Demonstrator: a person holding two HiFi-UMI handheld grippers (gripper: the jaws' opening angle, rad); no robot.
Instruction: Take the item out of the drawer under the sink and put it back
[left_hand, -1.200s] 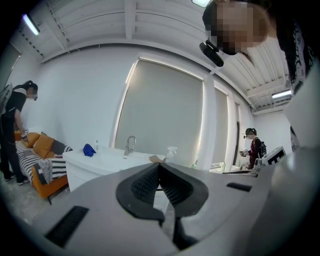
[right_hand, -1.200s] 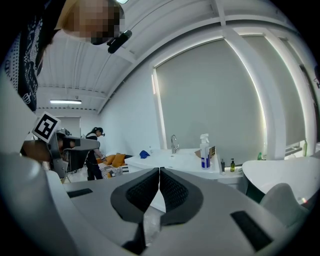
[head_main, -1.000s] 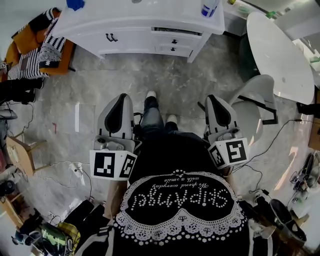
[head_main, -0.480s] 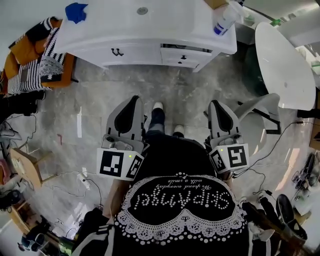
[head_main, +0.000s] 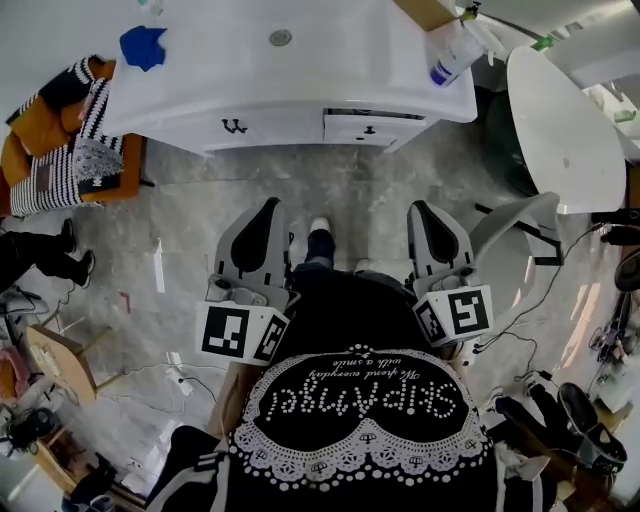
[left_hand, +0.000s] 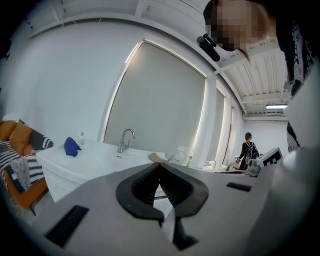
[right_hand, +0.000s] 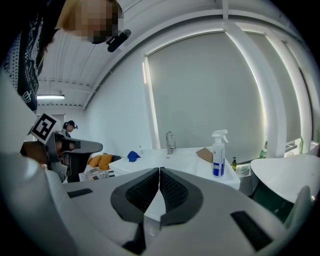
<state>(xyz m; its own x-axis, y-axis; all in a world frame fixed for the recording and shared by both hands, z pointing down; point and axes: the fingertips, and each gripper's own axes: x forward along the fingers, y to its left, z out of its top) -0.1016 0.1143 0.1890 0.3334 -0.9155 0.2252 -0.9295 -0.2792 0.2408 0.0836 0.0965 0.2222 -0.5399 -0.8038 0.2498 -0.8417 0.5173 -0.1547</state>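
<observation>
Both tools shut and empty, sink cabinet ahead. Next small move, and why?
Probably step closer and bring the right tool toward the knob of the top drawer in the sink cabinet. Both it and the left tool are shut, hold nothing and hang well short of the cabinet; that drawer sits on the right tool's side and looks slightly ajar.
</observation>
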